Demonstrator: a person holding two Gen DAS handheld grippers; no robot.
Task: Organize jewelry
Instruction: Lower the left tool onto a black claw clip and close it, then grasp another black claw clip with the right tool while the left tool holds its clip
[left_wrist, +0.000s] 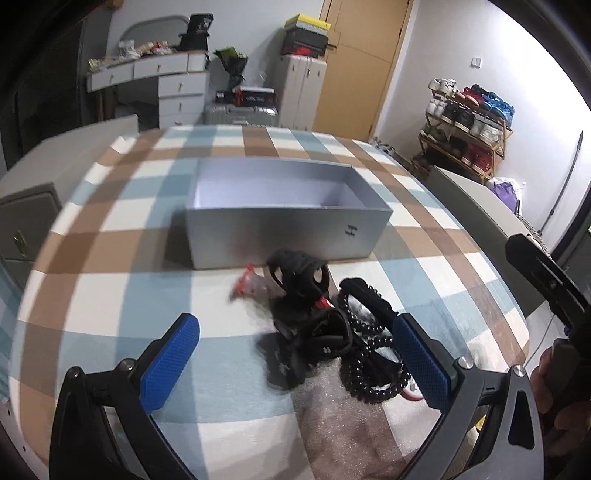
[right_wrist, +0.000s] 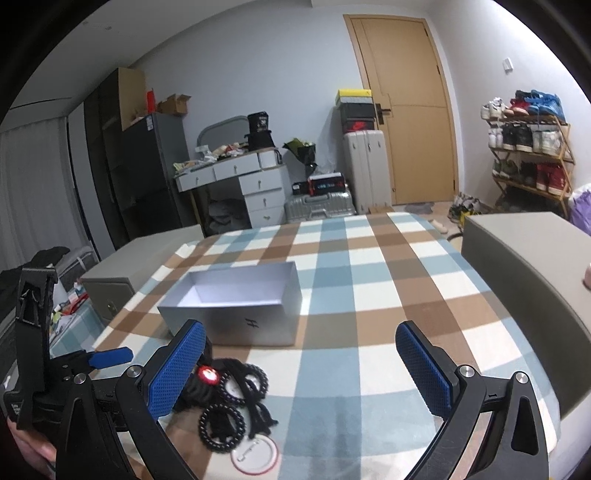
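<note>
Jewelry pile (left_wrist: 332, 332) before grey box (left_wrist: 288, 232); both grippers' jaws spread, empty.

Wooden door (right_wrist: 406, 110), shoe rack (right_wrist: 528, 155), white desk (right_wrist: 240, 177)

tablecloth (right_wrist: 369, 280): checked woven cloth, matt
box (left_wrist: 280, 236): grey card, smooth, faint sheen
beaded bracelets (left_wrist: 373, 369): glossy black beads
gripper pads (right_wrist: 177, 373): blue, dimpled, rubbery
badge (right_wrist: 255, 458): smooth, glossy face
</note>
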